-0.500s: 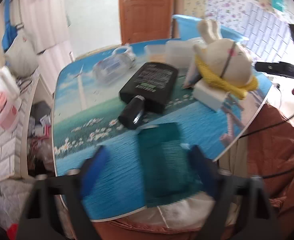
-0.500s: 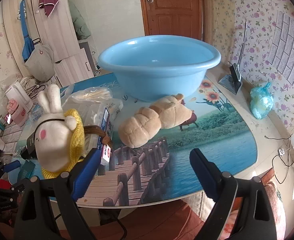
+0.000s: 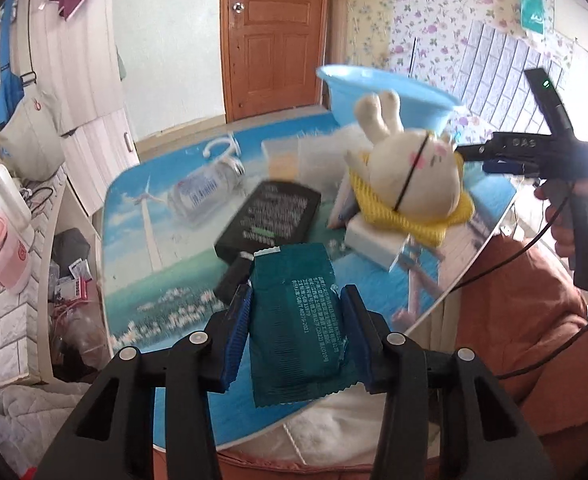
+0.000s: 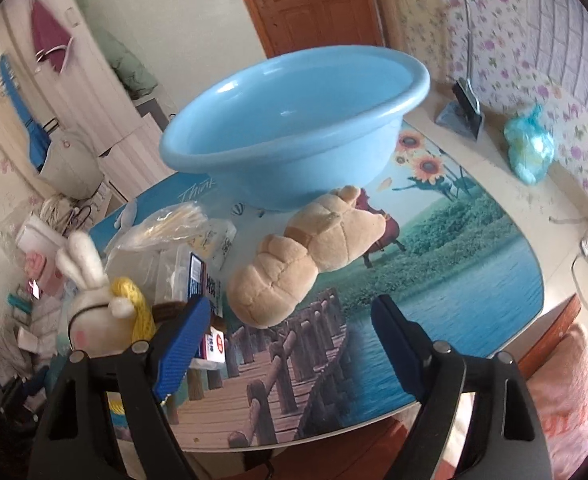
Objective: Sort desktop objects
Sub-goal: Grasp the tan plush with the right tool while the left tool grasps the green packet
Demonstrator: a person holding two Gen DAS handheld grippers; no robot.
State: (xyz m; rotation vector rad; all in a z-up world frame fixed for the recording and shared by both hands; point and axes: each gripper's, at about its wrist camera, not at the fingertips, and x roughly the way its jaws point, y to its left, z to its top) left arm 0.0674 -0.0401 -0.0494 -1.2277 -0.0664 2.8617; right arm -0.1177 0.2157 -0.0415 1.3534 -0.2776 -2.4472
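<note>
1. The teal packet covers the cap end of the black bottle behind it.
2. The rabbit plush hides the basin's near wall and most of the white box.
3. The clear bottle's label is too blurred to read.
4. Picture edges cut off both grippers' handles.

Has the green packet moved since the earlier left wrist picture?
Yes. The green packet lay flat near the table edge; now the left tongs are shut on it and hold it raised, overlapping the black bottle.
</note>
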